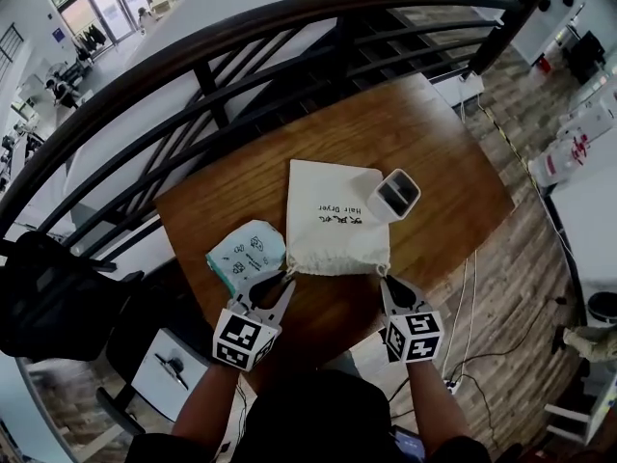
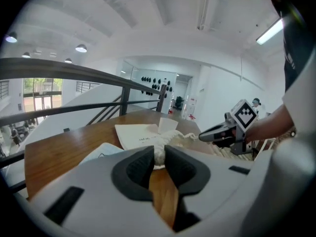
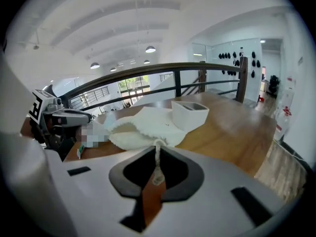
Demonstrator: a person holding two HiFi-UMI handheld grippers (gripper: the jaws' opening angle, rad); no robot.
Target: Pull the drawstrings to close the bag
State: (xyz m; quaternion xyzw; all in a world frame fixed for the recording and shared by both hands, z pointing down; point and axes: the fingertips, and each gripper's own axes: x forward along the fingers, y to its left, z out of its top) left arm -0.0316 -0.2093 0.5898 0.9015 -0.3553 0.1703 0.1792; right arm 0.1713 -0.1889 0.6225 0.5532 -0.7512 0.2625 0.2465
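Drawstring bag point(image 1: 333, 220) between the grippers' tips, left gripper point(image 1: 285, 279) and right gripper point(image 1: 385, 281) each clamped on a drawstring point(image 3: 157, 154)

White box point(image 1: 395, 195) at far corner of bag point(image 1: 328, 228), packet point(image 1: 246, 251) just left, table point(image 1: 453, 186) bare right

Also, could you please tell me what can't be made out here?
- Contents of the white cloth drawstring bag: hidden by its cloth in every view.
- Print on the teal-and-white plastic packet: too small in the head view, partly under a mosaic patch in the right gripper view.
- Inside of the white square box: dark in the head view, side-on in both gripper views.
- Whether the left gripper pinches cord or cloth: its jaws cover it.
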